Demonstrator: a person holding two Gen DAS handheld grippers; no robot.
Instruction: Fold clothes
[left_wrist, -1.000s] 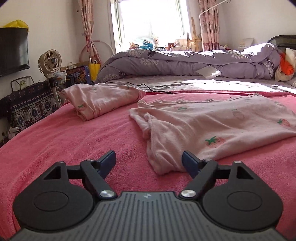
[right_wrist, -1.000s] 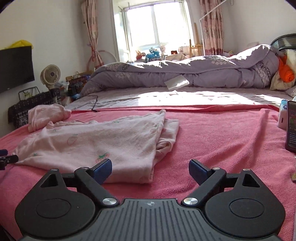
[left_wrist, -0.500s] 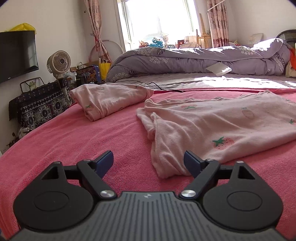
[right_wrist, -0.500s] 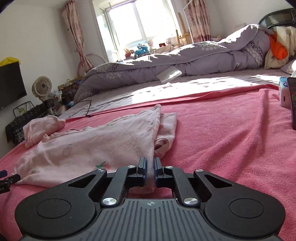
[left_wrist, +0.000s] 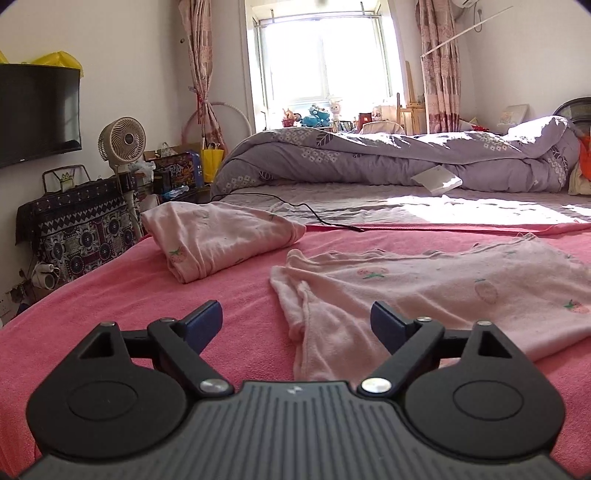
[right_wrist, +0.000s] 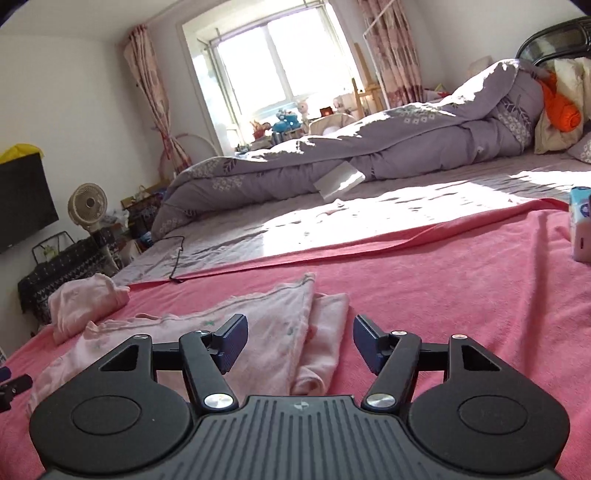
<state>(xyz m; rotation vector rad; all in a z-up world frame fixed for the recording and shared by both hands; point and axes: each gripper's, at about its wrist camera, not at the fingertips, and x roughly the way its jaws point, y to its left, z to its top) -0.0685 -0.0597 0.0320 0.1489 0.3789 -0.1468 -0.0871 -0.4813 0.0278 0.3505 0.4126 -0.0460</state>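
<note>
Looking along the left tool, jaws spread wide and holding nothing: pink strawberry garment lies flat on the pink blanket, its near corner between the fingers; folded pink garment ahead-left. Right wrist view: right tool wide open, empty, the garment's folded edge between its fingers.
</note>
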